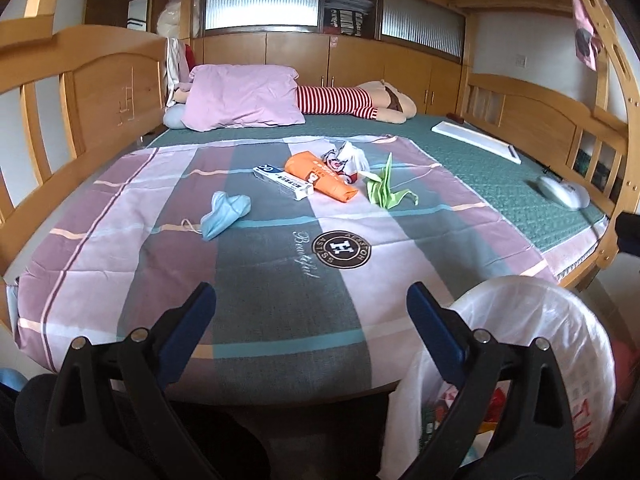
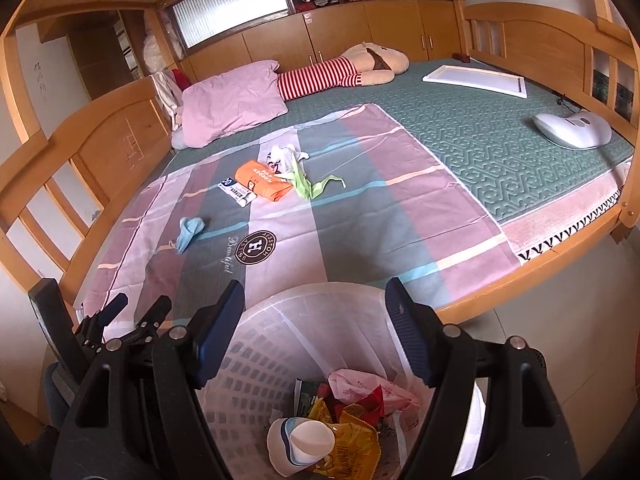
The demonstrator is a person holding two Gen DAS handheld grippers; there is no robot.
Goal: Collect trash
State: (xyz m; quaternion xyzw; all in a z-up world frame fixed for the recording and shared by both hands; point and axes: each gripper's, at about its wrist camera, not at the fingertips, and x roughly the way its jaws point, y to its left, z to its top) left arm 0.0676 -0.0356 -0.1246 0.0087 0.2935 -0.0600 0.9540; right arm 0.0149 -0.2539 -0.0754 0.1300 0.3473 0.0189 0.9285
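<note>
Hovering over the white plastic-lined trash bin point(image 2: 320, 344) — right gripper point(image 2: 316, 328) spread, empty.
Only its view shows wrappers inside; left gripper point(image 1: 310, 312), wide, empty, faces the blue face mask point(image 1: 224, 214) — ahead on the bedsheet point(image 1: 280, 280).

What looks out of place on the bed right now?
Loose litter sits mid-sheet: a blue face mask, a white tube box, an orange packet, crumpled wrappers and green folded paper. Nothing is spilled; the lined bin stands upright.
</note>
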